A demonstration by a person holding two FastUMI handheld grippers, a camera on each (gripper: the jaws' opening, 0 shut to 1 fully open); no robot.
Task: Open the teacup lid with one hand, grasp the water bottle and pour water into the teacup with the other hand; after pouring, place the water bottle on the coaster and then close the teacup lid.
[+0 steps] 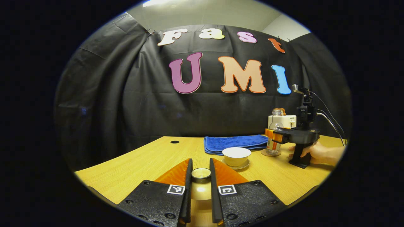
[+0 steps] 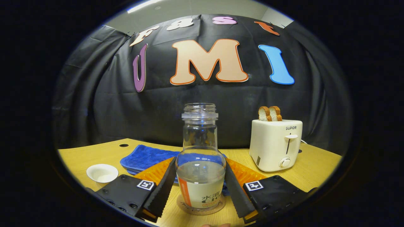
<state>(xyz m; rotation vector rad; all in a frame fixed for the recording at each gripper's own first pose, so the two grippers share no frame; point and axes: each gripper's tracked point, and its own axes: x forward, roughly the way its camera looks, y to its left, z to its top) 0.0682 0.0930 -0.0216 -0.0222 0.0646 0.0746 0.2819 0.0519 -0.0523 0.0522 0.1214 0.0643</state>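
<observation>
Left gripper view puts your left gripper [image 1: 200, 189] low over the yellow wood-grain desk [image 1: 151, 160], its jaws closed on one small round lid knob [image 1: 201, 173]; the lid below it is mostly hidden between the fingers. Just beyond stands one white ceramic teacup [image 1: 236, 156] on its one white saucer [image 1: 244, 165], uncovered, so you have the lid off and apart from the cup. Behind the cup lies one folded blue towel [image 1: 235, 142].

Farther to the right in that view you can see your right gripper [image 1: 276, 136], held by one hand [image 1: 312, 151], with its fingers on either side of the one clear plastic water bottle [image 1: 275, 126]. The bottle stands upright on one round coaster [image 1: 270, 154].

Right gripper view shows that bottle [image 2: 200, 157] up close: capless, with water in the lower part and a white and orange label. It sits on the brown coaster [image 2: 186, 205], and the jaws stand apart on both sides of it. The fingers [image 2: 162, 186] lie very near the bottle wall, but you cannot tell from these pictures whether they press on it or have let go.

On the desk [image 2: 315, 170] to the right stands one cream-white toaster [image 2: 275, 145] with two slices of toast [image 2: 270, 113] upright in its slots. At the left edge is the same teacup [image 2: 102, 172], open, and the blue towel [image 2: 145, 157] stretches behind the bottle.
</observation>
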